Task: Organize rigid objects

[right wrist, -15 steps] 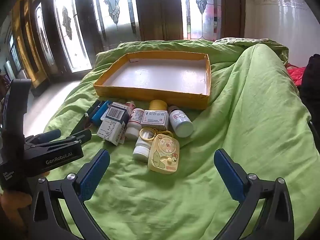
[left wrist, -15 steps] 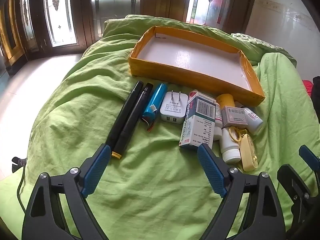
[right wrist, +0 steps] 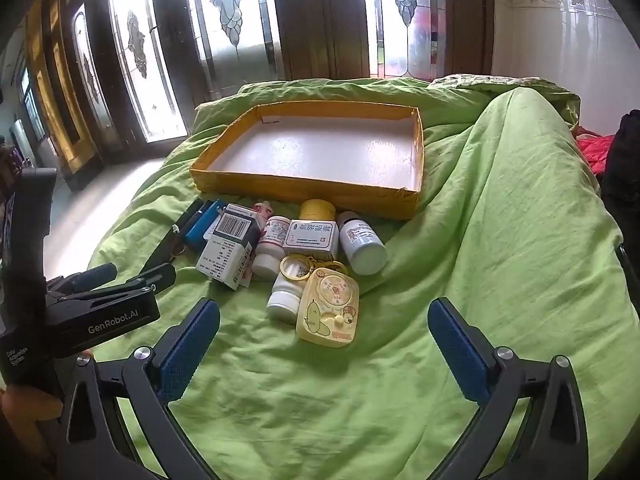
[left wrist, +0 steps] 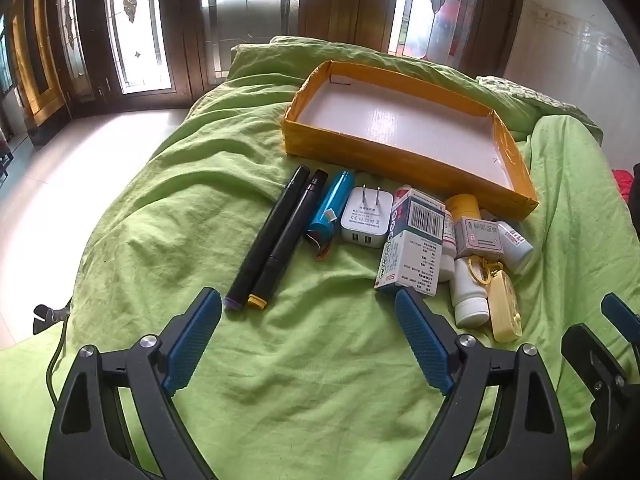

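A shallow yellow cardboard tray (left wrist: pixel 384 162) (right wrist: pixel 304 192) with a white floor lies empty on the green bedspread. In front of it sits a row of small items: two black markers (left wrist: pixel 276 236), a blue cylinder (left wrist: pixel 330 204), a white USB charger (left wrist: pixel 366 218), a printed medicine box (left wrist: pixel 412 248) (right wrist: pixel 230 246), white pill bottles (right wrist: pixel 362 242) and a yellow toy keychain (right wrist: pixel 328 306). My left gripper (left wrist: pixel 308 340) hangs open, short of the markers and box. Wide open as well, my right gripper (right wrist: pixel 324 348) hovers just before the keychain. Nothing lies between either pair of fingers.
The green bedspread (right wrist: pixel 500 240) rises in a hump to the right of the tray. Dark wooden doors with patterned glass (right wrist: pixel 236 20) stand behind the bed. Pale floor (left wrist: pixel 60 184) lies off the bed's left side. The left gripper's body (right wrist: pixel 104 304) shows at the right wrist view's left edge.
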The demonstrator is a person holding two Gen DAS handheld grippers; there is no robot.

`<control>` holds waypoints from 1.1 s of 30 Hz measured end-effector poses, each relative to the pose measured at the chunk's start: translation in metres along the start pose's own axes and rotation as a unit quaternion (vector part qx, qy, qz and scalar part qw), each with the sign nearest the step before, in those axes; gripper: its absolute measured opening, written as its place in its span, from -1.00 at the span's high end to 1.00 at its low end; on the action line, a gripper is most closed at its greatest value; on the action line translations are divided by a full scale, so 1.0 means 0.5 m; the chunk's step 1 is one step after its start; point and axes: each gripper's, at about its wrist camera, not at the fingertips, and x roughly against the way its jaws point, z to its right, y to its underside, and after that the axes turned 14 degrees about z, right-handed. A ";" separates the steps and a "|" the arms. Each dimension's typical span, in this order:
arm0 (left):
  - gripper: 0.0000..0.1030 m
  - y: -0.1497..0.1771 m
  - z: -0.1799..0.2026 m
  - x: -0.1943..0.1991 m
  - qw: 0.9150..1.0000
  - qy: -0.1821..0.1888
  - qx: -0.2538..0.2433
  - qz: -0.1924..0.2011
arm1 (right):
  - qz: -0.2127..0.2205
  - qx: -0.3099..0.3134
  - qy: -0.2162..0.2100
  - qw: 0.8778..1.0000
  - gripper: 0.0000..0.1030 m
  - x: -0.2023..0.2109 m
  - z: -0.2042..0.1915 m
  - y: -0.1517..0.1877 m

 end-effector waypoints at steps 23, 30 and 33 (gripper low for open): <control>-0.74 0.001 0.024 -0.008 1.000 0.006 -0.020 -0.011 | -0.025 -0.045 0.002 0.999 -0.98 -0.015 0.031 0.007; -0.74 0.006 0.031 -0.017 0.999 0.007 -0.027 -0.021 | -0.013 -0.043 0.001 0.999 -0.98 -0.005 0.036 -0.002; -0.74 0.007 0.030 -0.016 0.999 0.005 -0.027 -0.019 | -0.017 -0.044 0.000 0.999 -0.98 -0.011 0.038 -0.001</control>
